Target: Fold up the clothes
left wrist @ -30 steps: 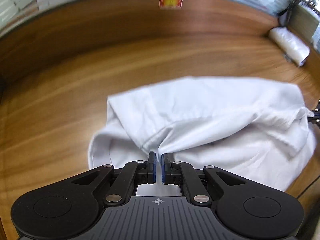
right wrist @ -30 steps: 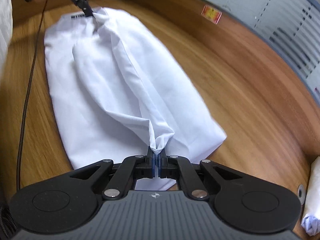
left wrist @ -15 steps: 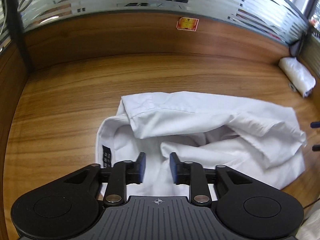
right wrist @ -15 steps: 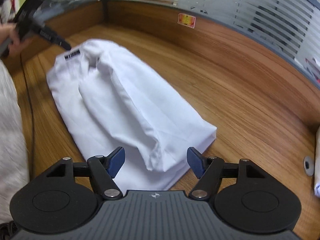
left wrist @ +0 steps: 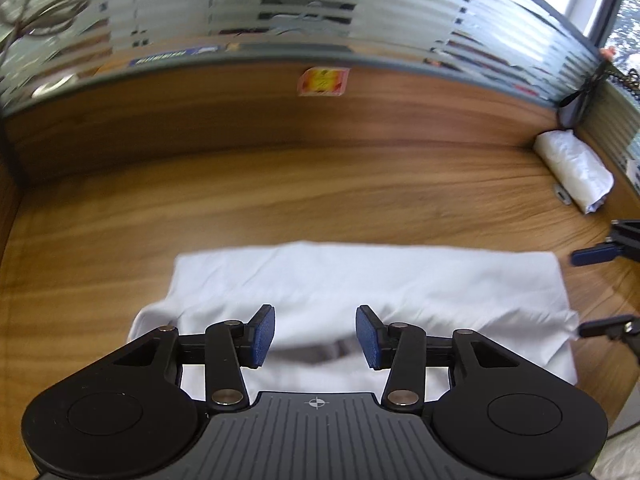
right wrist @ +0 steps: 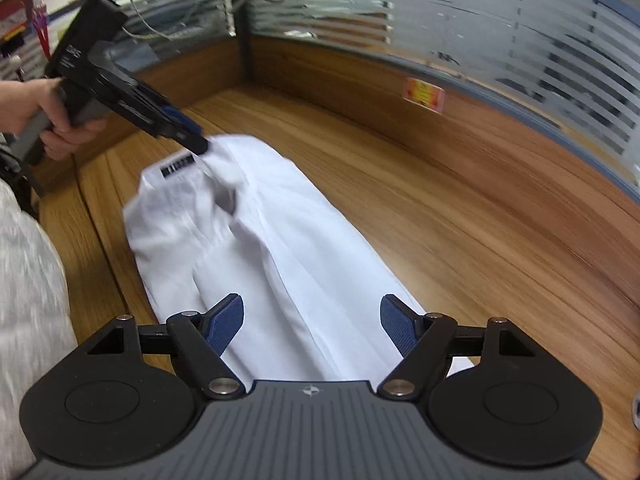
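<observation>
Two grippers hang over a white garment (left wrist: 360,280) that lies folded lengthwise on a wooden desk (left wrist: 280,200), and both have their blue-padded fingers spread wide with nothing between them.

Seen from the left wrist, the left gripper (left wrist: 316,334) is just above the near edge of the cloth, its pads apart over a shadowed crease in the fabric. Beyond its tips the garment stretches as a flat band from left to right. At the far right of that band the fingers of the right gripper (left wrist: 600,292) show, one on either side of the cloth's corner, clear of each other.

From the right wrist, the right gripper (right wrist: 312,318) straddles the near, narrow end of the garment (right wrist: 280,248), which runs away from it towards the upper left. Two long layers lie side by side, with a seam line between them. At the far end a black label (right wrist: 178,165) sits on the fabric, and the left gripper (right wrist: 192,140) points down at that end, held by a person's hand (right wrist: 52,116). Whether its tips touch the cloth there is blurred.

Further off, past the left gripper's tips, a red and yellow sticker (left wrist: 323,82) sits on the desk's wooden back panel under striped frosted glass (left wrist: 320,12). A rolled white bundle (left wrist: 572,174) lies in the far right corner.
</observation>
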Motion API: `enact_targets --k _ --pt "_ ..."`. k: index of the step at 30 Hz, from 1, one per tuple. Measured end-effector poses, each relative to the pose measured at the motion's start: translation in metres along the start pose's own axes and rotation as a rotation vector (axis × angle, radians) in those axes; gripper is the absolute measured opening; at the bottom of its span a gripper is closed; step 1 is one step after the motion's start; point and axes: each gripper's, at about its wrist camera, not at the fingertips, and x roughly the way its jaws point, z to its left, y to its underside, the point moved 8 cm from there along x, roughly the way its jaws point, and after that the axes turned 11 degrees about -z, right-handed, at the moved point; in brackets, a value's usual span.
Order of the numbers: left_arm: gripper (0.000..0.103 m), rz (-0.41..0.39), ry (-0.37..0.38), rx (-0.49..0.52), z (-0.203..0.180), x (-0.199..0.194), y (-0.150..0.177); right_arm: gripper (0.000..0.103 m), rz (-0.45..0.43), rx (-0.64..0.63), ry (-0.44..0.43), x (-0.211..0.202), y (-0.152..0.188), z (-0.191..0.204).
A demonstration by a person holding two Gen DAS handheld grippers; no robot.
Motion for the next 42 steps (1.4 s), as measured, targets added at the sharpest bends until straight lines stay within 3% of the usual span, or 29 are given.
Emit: enact_targets --k 6,10,18,31,36,42 --pt "0.047 0.025 0.023 0.003 -0.011 0.031 -0.005 0.078 -0.026 0.032 -0.069 0.035 -0.015 0.005" --pt "0.047 0.078 0.018 -0.006 -0.013 0.053 0.012 0.073 0.021 0.091 -0.085 0.063 0.002 0.004" --pt "0.051 0.161 -0.011 0.017 -0.006 0.075 0.056 0.077 0.144 0.008 -0.069 0.094 0.048 0.016" --pt "0.06 0.077 -0.044 -0.011 -0.002 0.057 0.064 0.091 0.098 0.025 -0.049 0.102 0.055 0.012" --pt "0.065 0.039 -0.057 -0.029 -0.001 0.035 0.07 0.095 0.02 0.014 -0.048 0.096 0.061 0.01" --pt "0.072 0.058 -0.064 -0.044 -0.005 0.025 0.09 0.101 -0.074 0.004 -0.009 0.091 0.068 0.009"
